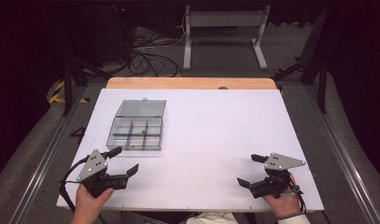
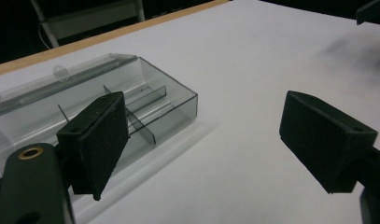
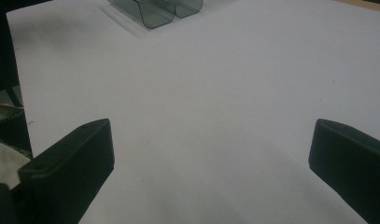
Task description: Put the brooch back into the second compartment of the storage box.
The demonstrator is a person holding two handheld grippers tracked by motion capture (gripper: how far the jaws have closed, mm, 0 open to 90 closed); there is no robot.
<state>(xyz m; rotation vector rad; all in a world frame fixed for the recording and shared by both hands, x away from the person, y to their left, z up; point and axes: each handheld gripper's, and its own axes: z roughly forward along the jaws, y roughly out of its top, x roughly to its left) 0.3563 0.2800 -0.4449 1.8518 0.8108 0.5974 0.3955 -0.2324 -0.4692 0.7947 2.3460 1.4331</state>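
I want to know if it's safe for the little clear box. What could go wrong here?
The clear box lies open, with its lid folded back and a small piece in one compartment. The left hand-held gripper hovers close to the box's near corner with its jaws wide open, so a careless move might bump the light box, slide it on the smooth white table, and perhaps shake the piece out. A jaw might also catch a thin divider.
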